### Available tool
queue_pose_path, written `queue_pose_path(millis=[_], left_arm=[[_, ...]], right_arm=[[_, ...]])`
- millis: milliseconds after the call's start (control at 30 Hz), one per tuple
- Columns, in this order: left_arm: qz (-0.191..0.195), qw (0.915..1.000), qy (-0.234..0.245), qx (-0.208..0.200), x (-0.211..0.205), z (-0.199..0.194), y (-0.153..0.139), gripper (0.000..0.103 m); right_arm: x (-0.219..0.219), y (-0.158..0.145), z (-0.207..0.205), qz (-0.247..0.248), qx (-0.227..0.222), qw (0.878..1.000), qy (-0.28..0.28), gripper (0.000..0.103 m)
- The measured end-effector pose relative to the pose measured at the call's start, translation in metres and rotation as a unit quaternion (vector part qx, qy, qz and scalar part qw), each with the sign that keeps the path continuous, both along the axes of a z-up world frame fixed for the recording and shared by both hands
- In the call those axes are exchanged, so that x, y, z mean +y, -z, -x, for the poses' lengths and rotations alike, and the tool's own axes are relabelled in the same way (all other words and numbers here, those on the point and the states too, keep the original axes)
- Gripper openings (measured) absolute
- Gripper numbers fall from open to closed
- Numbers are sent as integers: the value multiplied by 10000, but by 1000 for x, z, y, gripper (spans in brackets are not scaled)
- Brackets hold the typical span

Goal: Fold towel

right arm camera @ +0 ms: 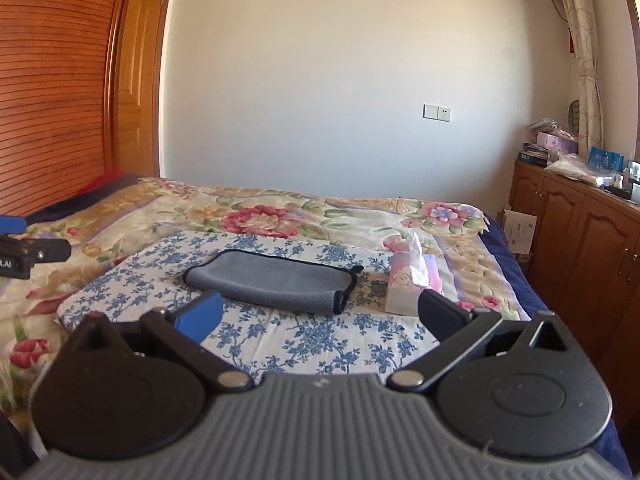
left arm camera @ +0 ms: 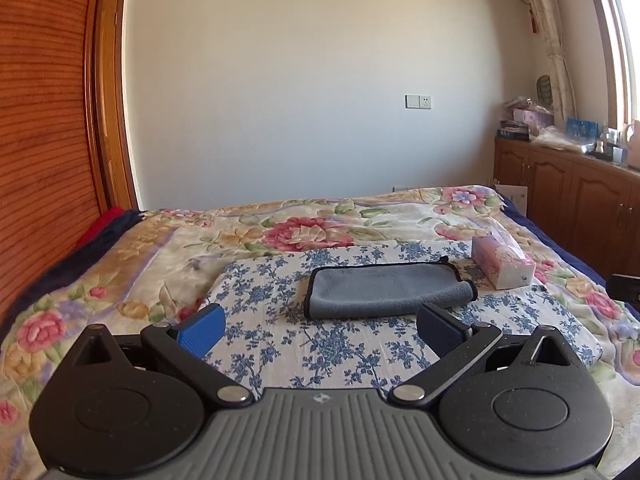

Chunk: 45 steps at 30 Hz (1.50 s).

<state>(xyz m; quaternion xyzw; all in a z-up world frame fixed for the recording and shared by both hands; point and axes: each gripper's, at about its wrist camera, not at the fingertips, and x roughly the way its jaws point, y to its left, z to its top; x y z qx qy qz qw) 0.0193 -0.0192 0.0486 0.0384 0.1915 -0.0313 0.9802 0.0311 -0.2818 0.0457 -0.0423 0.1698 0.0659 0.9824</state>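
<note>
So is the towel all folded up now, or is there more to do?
It looks mostly done. The grey towel already lies doubled over on the blue-flowered cloth, beside the tissue pack. Nothing is in hand: the left gripper and right gripper are both open, short of the towel. What may be left is one more fold, or tidying the loose right end.

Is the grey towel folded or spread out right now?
Folded: the grey microfibre towel with black trim lies doubled on the blue floral cloth, rounded fold nearest, layered edges at its right end.

left gripper [left arm camera: 320, 330]: black arms | blue ribbed pads | silver screws
</note>
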Motion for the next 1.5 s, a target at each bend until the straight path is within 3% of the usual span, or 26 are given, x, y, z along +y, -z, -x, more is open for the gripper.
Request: queue_pose_path(millis=[400,900,1500], left_arm=[[-108,9998,141,-47,-3,9,19,103],[-135,9998,-28,-126,6,13,36,103],[-129,9985,-18,-525,8,19,31,103]], right_arm=[[-6,16,6,-108,64,9997,190,103],[-8,21,9,-47,-38,9995,300,103],[-13,22,13,-237,-276,9982,470,103]])
